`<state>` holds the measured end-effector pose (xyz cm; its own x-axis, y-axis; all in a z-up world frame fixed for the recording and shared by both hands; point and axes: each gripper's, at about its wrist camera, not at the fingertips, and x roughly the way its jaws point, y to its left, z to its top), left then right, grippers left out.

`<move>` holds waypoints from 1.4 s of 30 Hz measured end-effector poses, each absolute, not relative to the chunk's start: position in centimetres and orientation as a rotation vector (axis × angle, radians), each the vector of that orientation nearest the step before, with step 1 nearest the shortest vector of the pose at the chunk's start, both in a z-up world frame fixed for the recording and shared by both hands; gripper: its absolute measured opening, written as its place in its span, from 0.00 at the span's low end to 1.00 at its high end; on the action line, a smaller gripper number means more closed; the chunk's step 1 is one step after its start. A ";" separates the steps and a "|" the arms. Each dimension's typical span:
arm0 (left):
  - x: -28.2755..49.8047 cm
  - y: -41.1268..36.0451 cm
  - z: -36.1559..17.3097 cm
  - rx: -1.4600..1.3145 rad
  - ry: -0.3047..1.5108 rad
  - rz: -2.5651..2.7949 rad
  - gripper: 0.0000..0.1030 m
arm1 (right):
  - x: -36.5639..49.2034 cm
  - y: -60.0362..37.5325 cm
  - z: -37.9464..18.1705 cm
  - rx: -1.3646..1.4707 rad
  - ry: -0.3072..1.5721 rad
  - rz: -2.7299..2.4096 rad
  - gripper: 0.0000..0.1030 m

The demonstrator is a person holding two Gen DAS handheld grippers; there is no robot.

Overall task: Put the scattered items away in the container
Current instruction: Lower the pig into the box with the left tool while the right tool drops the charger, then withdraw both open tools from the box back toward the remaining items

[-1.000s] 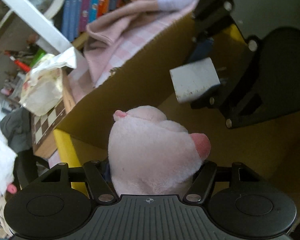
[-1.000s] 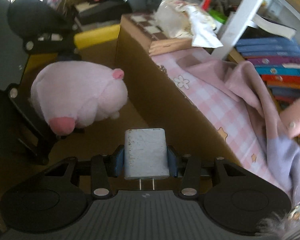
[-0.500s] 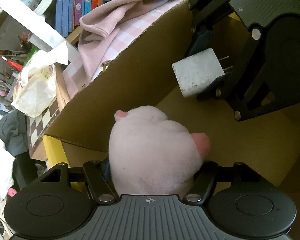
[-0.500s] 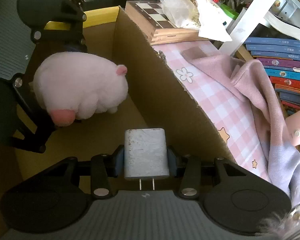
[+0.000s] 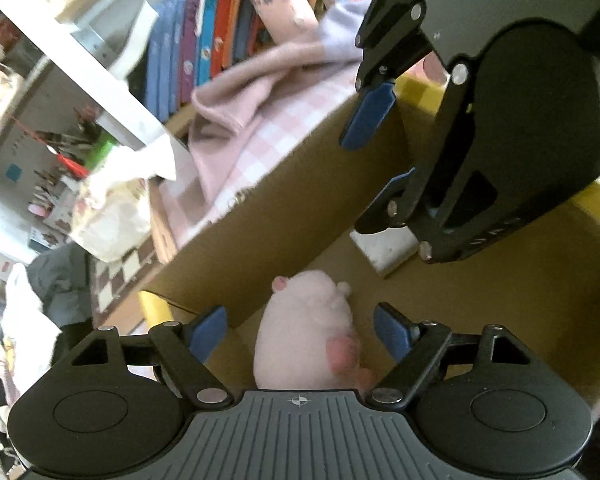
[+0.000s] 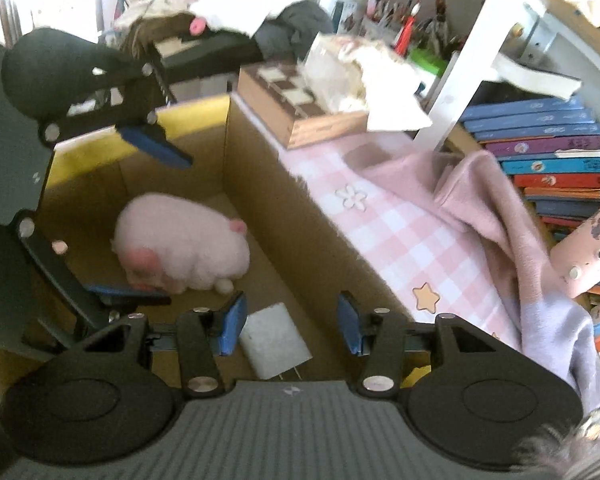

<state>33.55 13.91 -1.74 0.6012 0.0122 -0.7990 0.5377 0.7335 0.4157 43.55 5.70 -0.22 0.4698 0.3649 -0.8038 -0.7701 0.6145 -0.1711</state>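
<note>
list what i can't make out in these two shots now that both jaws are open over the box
- White charger: its prongs run under the right gripper body in the right wrist view; in the left wrist view that gripper covers most of it.
- Pink plush pig: its lower body is cut off by the left gripper body in the left wrist view.
- Cardboard box: its near end lies behind both gripper bodies.
- Book spines: titles blurred and too small.

Plush pig (image 6: 182, 250) and charger (image 6: 274, 341) inside cardboard box (image 6: 320, 256), apart.
</note>
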 end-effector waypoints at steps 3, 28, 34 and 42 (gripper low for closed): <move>32.2 13.7 -0.4 0.683 0.843 -0.321 0.81 | 42.5 5.1 1.1 -0.527 0.778 0.725 0.46; 13.7 15.6 7.9 0.346 0.576 -0.026 0.85 | 24.2 -4.7 9.1 -0.207 0.474 0.453 0.51; 9.4 15.1 7.7 0.294 0.572 -0.012 0.86 | 18.8 -6.4 8.9 -0.146 0.464 0.404 0.51; 4.6 13.9 6.7 0.204 0.551 0.011 0.91 | 12.0 -8.2 7.8 -0.090 0.456 0.322 0.52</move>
